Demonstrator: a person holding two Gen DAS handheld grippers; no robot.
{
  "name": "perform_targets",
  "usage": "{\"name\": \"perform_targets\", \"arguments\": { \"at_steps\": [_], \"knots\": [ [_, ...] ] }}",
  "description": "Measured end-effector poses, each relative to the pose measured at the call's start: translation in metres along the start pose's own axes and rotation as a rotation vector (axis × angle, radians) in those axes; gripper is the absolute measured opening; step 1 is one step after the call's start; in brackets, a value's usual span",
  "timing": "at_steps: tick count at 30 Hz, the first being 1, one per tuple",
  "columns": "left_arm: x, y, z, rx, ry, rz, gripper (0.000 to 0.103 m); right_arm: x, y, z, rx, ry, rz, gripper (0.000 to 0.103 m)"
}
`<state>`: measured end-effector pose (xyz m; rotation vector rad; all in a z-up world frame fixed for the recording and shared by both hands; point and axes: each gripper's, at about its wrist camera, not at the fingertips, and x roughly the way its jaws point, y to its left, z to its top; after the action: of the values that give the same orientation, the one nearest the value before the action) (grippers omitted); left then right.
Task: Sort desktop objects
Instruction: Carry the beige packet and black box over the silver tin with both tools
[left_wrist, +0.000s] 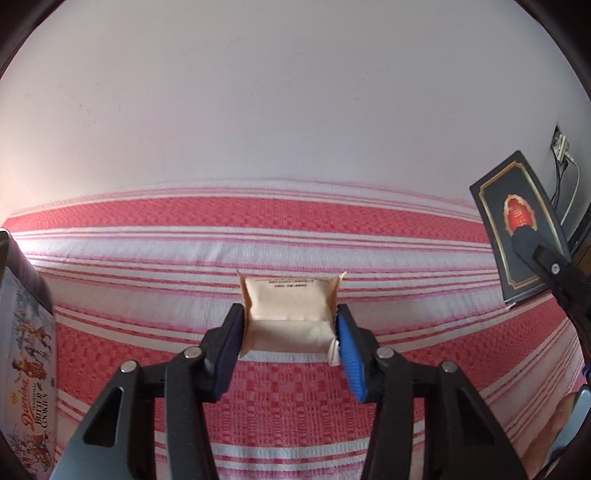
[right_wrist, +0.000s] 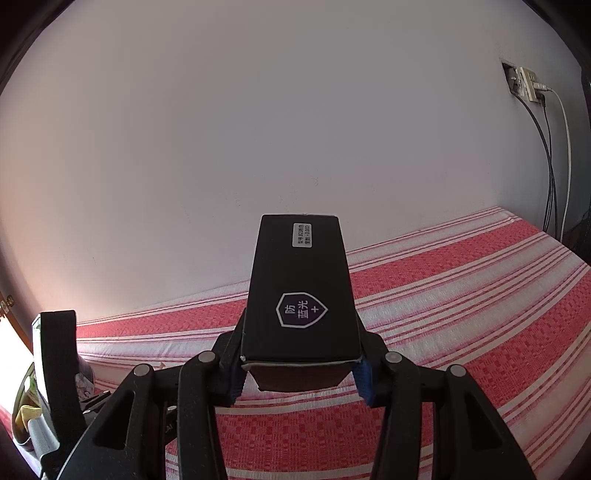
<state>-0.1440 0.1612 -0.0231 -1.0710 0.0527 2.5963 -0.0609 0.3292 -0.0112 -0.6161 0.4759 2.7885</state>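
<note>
Here, the left gripper (left_wrist: 290, 334) clamps a small cream sachet (left_wrist: 290, 314) between its blue pads, the packet pinched by its sides above the red-and-white striped cloth (left_wrist: 295, 229), with a butter-cookie tin (left_wrist: 29, 369) at the far left edge. The right gripper (right_wrist: 301, 373) grips a long black box (right_wrist: 301, 291) by its near end, the box raised and pointing toward the pale wall (right_wrist: 221, 129). Seen from the left wrist, that same box shows a gold-framed red emblem.

The left gripper (left_wrist: 290, 332) angles downward, its pads clamped on a cream packet (left_wrist: 290, 314); the right gripper (right_wrist: 301, 376) grips a black box (right_wrist: 301, 295)
</note>
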Motion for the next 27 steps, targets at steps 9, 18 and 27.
{"name": "perform_targets", "arguments": {
  "at_steps": [9, 18, 27],
  "knots": [
    [-0.046, -0.001, -0.019, 0.055, -0.145, 0.061, 0.048, 0.002, 0.007, -0.008, -0.080, -0.044, -0.037, 0.050],
    [-0.077, -0.002, -0.034, 0.046, -0.269, 0.115, 0.049, -0.026, 0.034, -0.017, -0.207, -0.152, -0.071, 0.050],
    [-0.088, 0.016, -0.035, 0.011, -0.292, 0.101, 0.049, -0.046, 0.049, -0.028, -0.249, -0.214, -0.102, 0.050]
  ]
}}
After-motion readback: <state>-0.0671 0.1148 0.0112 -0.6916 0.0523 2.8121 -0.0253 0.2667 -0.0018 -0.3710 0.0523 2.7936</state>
